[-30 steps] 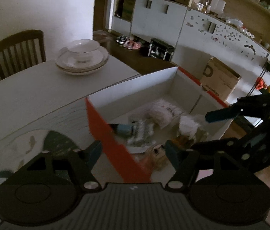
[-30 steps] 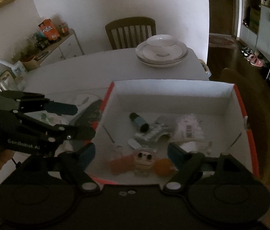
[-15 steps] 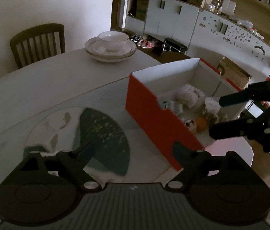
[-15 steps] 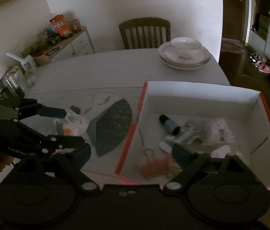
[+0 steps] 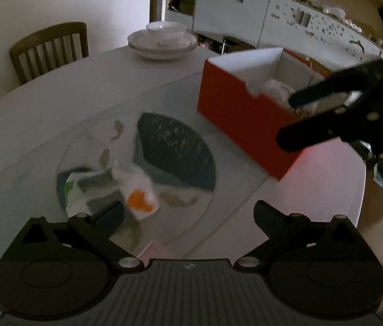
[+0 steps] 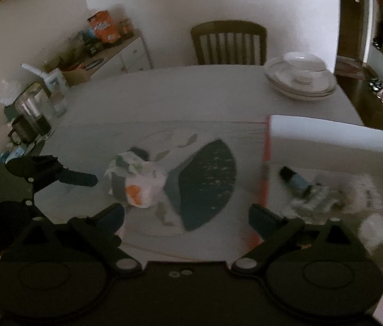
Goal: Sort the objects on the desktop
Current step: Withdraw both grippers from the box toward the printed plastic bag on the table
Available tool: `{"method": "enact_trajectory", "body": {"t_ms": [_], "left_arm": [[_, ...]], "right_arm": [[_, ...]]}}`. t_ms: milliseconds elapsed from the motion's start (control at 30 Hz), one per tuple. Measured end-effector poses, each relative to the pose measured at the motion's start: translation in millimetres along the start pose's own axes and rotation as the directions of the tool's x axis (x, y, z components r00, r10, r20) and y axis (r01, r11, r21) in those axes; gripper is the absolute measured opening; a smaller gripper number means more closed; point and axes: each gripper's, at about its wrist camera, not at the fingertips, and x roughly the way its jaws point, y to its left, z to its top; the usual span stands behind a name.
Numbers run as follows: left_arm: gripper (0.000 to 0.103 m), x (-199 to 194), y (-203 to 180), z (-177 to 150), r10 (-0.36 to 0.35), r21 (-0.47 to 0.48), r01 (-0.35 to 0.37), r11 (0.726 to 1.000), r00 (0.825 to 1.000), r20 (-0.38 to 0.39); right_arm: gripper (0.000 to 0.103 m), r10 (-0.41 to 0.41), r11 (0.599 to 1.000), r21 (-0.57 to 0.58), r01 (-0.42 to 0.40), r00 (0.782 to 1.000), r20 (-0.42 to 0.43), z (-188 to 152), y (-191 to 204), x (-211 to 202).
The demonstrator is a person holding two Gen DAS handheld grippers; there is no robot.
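A crumpled white packet with orange and green print (image 5: 121,190) lay on the round glass turntable (image 5: 180,203) of the pale worktop (image 5: 55,103), just ahead of the left tongs (image 5: 188,212) and to the left of a red box (image 5: 240,119). It looked like thin, soft wrapping: probably very light, easily crushed and a little slippery, so a gentle pinch across its bunched middle, where the folds give some bulk, seemed the safest hold; motion blur hid finer detail. The left tongs were released, their jaws having just been spreading wide, with nothing between them; the packet sat close to the left fingertip without being gripped. The right tongs (image 6: 186,214) were likewise released, jaws just spread wide and bare, hovering over the turntable between the packet (image 6: 137,184) and the box (image 6: 267,168). The box, red outside and white inside, stood open on the worktop at the turntable's right edge. In the right wrist view it held a small dark bottle with a pale blue body (image 6: 294,180) lying on its side, a silvery crinkled wrapper (image 6: 313,201) beside it, and soft white bundles (image 6: 362,198) further right, all loosely heaped. Stacked white dishes (image 6: 300,78) sat at the far edge of the worktop, well apart from everything else.
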Motion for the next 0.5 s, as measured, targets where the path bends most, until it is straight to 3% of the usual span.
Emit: {"method": "enact_trajectory", "body": {"t_ms": [500], "left_arm": [[0.102,17,27,-49,-0.015,0.145,0.026,0.989,0.997,-0.072]], "right_arm": [[0.102,0.049,0.981,-0.184,-0.065,0.994,-0.095,19,62,69]]}}
